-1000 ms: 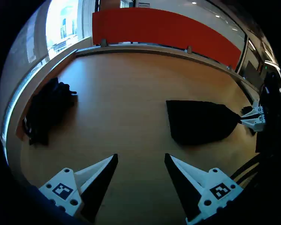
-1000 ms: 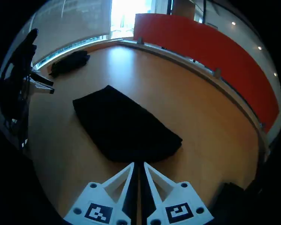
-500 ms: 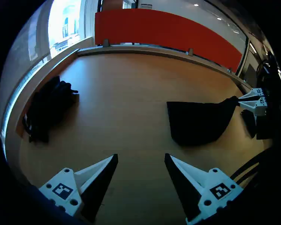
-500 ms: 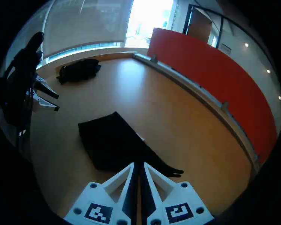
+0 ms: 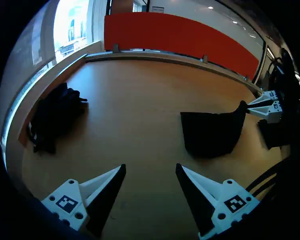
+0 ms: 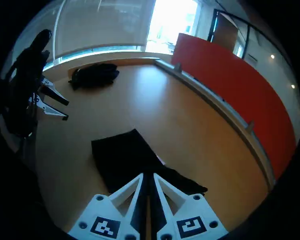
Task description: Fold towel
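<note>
A black towel [image 5: 212, 132] lies on the wooden table [image 5: 142, 96], its far right corner lifted off the surface. My right gripper [image 5: 249, 109] holds that raised corner, seen from the left gripper view at the right edge. In the right gripper view the towel [image 6: 126, 160] hangs from the tips of my right gripper [image 6: 149, 175], whose fingers [image 6: 162, 190] are pressed together on the cloth. My left gripper [image 5: 150, 170] hovers open above bare wood, well left of the towel. It also appears at the left of the right gripper view, left gripper [image 6: 66, 110], held by a dark-sleeved arm.
A black bag [image 5: 52, 118] sits at the table's left side by the window, also seen as the bag [image 6: 95, 74] in the right gripper view. A red partition [image 5: 178, 36] runs along the far edge. Another dark object [image 5: 272, 134] lies beside the right gripper.
My right gripper has risen and moved inward with the towel's corner, pulling that end up off the table. The left gripper has stayed open in place.
</note>
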Available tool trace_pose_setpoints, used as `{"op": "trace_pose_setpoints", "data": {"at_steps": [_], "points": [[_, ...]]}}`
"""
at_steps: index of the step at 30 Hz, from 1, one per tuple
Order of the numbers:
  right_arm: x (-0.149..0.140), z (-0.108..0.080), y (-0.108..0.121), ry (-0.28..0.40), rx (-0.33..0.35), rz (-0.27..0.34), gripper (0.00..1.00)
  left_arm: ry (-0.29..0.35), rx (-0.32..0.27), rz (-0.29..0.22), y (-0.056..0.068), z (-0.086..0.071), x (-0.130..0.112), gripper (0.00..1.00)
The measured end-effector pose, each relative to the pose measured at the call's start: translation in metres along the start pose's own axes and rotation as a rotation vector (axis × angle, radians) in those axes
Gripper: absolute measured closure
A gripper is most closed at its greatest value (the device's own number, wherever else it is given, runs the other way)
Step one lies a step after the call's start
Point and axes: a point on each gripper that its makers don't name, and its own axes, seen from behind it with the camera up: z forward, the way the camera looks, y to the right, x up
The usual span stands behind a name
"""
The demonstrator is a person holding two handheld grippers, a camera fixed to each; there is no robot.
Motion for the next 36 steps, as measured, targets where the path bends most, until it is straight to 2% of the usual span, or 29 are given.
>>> {"op": "trace_pose_setpoints", "data": {"at_steps": [6,12,18,21,26,29,34,36], "points": [[0.024,0.023,-0.022,-0.007,0.070,-0.074,0.98,0.014,0.008,-0.022,-0.004,-0.003,0.001,0.08],[0.038,0.053,-0.059,-0.020,0.161,-0.116,0.98,0.026,0.016,-0.050,-0.007,-0.005,-0.001,0.08],[0.027,0.085,-0.103,-0.063,0.256,-0.105,0.98,0.023,0.024,-0.073,-0.009,-0.006,-0.009,0.08],[0.018,0.095,-0.112,-0.088,0.273,-0.086,0.98,0.021,0.026,-0.084,-0.010,-0.007,-0.012,0.08],[0.014,0.096,-0.113,-0.098,0.273,-0.064,0.94,0.018,0.029,-0.093,-0.012,-0.007,-0.015,0.08],[0.011,0.094,-0.113,-0.107,0.279,-0.048,0.81,0.017,0.029,-0.092,-0.012,-0.006,-0.015,0.08],[0.009,0.089,-0.110,-0.105,0.271,-0.030,0.37,0.017,0.029,-0.082,-0.012,-0.006,-0.013,0.08],[0.008,0.087,-0.108,-0.102,0.258,-0.025,0.32,0.019,0.028,-0.079,-0.011,-0.006,-0.012,0.08]]}}
